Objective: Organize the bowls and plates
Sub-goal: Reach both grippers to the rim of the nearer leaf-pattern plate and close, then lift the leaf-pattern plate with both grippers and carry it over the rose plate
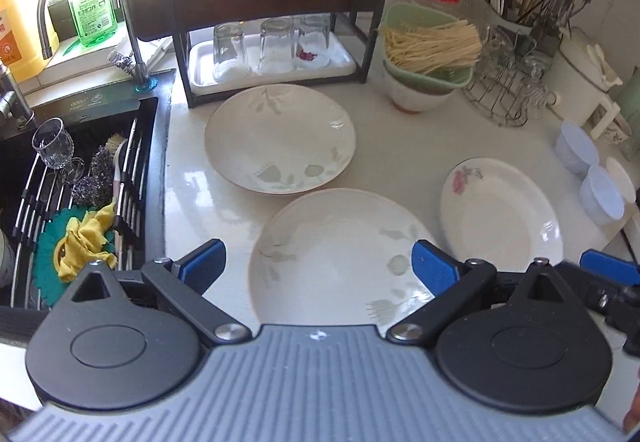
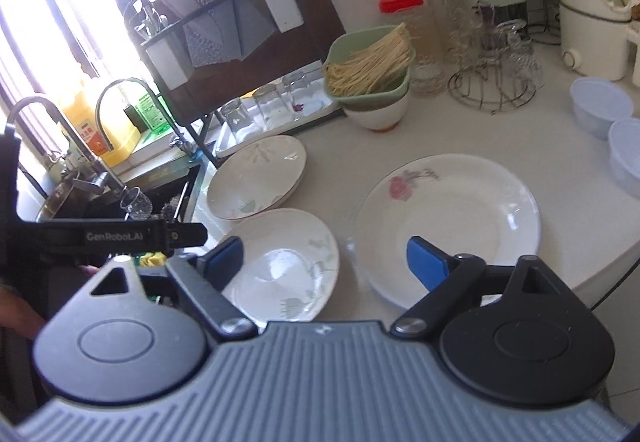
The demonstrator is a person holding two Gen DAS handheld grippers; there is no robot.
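Observation:
Three plates lie on the white counter. A leaf-patterned plate (image 1: pixel 280 139) (image 2: pixel 256 177) sits nearest the glass rack. A second leaf-patterned plate (image 1: pixel 340 258) (image 2: pixel 284 266) lies closer to me. A white plate with a pink flower (image 1: pixel 502 215) (image 2: pixel 448 226) rests to the right. My left gripper (image 1: pixel 318 264) hangs open above the near leaf plate, holding nothing. My right gripper (image 2: pixel 326 262) is open too, its left finger over the near leaf plate and its right finger over the flower plate. A white bowl (image 1: pixel 412 97) (image 2: pixel 378 113) carries a green strainer of noodles.
A sink (image 1: pixel 80 201) with a wire rack, a stemmed glass and cloths lies left of the counter. A dark rack (image 1: pixel 276 53) holds upturned glasses on a tray. Lidded containers (image 1: pixel 588 169) (image 2: pixel 616 121), a wire glass stand (image 1: pixel 508 89), a utensil holder and a white pot crowd the right.

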